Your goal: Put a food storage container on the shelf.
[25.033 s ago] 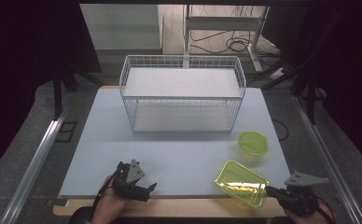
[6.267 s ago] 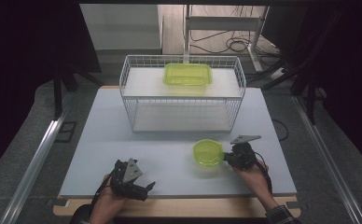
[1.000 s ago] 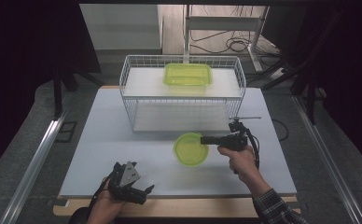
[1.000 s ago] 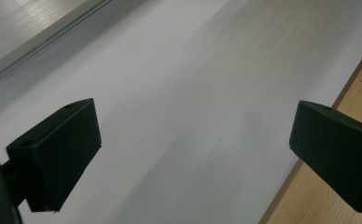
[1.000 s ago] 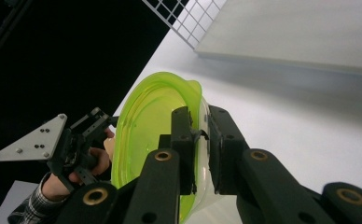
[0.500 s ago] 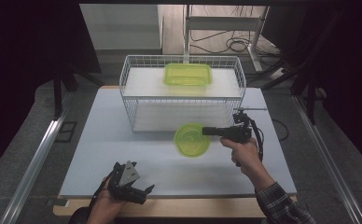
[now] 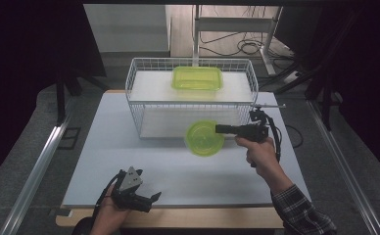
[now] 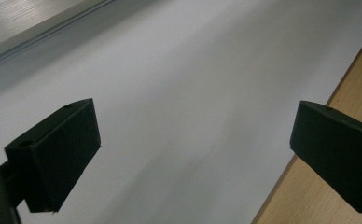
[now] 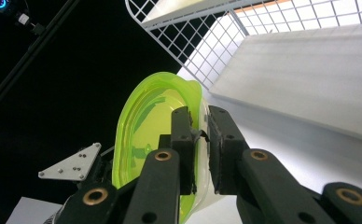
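High view: our right gripper (image 7: 219, 129) pinches the green bowl (image 7: 204, 138) by its rim, above the bench (image 7: 105, 147) before the wire basket (image 7: 193, 93); that thin edge-hold could slip against the wire.

Round green bowl (image 7: 204, 138) lifted off the table, right hand-held gripper (image 7: 222, 129) apparently higher, nearer wire basket (image 7: 144, 105)

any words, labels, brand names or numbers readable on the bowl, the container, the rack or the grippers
None can be read: the green bowl, the green container, the wire rack, the right gripper and the left gripper bear no visible lettering, label or number.
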Demonstrator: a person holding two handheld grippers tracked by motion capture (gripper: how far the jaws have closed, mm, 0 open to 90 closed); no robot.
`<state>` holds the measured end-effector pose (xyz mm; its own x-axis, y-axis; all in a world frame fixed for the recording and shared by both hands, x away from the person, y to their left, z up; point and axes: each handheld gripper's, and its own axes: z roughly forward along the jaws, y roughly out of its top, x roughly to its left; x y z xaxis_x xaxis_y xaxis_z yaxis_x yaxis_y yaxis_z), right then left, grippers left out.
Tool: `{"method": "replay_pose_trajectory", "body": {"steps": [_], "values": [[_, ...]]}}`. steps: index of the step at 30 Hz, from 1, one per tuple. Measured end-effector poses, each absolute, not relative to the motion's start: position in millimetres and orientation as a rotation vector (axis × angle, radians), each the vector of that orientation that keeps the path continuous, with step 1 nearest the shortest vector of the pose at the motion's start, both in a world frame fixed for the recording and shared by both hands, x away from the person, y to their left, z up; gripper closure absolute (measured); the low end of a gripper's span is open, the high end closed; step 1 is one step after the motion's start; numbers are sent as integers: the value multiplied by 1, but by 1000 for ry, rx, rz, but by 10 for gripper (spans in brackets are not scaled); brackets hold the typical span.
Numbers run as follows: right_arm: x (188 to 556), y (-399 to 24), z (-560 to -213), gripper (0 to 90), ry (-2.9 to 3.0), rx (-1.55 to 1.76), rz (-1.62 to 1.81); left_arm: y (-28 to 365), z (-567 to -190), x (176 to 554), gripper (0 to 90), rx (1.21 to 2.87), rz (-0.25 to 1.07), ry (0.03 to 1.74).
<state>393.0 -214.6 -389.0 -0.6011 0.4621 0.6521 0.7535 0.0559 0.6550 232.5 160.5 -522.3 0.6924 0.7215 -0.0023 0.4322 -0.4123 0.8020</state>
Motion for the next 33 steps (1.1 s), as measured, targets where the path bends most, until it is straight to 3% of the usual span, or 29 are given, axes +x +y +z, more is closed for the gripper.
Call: {"method": "replay_pose_trajectory", "body": {"steps": [33], "values": [[421,-219,-330,811,-1973,-1246,-1654,161,-522,232,12,2062,461,856]]}}
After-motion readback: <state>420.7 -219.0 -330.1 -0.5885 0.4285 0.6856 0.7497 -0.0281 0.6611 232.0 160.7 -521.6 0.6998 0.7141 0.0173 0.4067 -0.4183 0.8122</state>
